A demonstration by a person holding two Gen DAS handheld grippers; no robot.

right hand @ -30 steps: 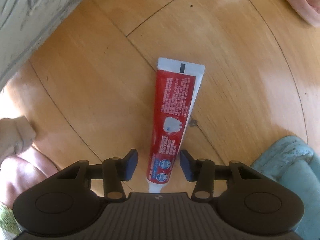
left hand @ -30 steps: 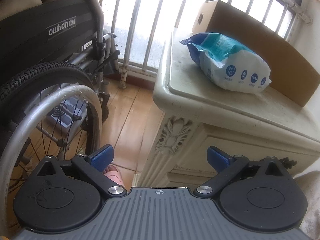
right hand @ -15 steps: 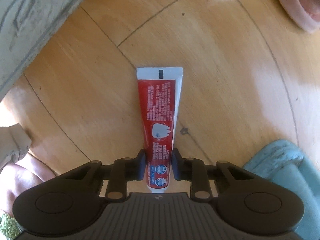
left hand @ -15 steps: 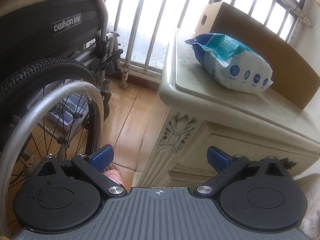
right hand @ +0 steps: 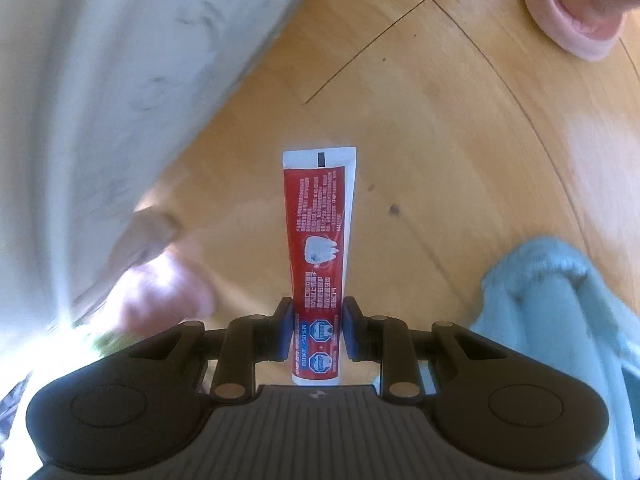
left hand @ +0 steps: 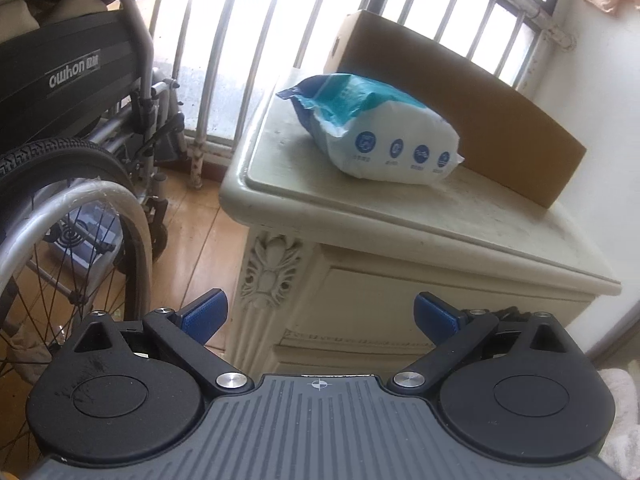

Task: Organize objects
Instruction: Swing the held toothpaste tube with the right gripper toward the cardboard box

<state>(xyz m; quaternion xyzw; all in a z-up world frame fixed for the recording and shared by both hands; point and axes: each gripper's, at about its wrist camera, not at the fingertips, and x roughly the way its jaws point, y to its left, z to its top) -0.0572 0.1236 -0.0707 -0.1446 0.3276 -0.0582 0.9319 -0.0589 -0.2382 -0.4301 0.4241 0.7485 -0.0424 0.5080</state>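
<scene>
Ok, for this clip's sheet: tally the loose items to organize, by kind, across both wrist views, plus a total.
Toothpaste tube, clamped in the right gripper: 1
Blue-and-white soft pack, on the cabinet: 1
Cardboard box, behind the pack: 1
Total: 3

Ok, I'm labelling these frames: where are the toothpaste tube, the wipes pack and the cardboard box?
toothpaste tube [right hand: 318,240]: right wrist view, red printed middle.
wipes pack [left hand: 384,140]: left wrist view, white side.
cardboard box [left hand: 480,116]: left wrist view, brown front wall.

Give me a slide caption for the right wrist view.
Right claw shut on a red toothpaste tube above the wooden floor.
</scene>
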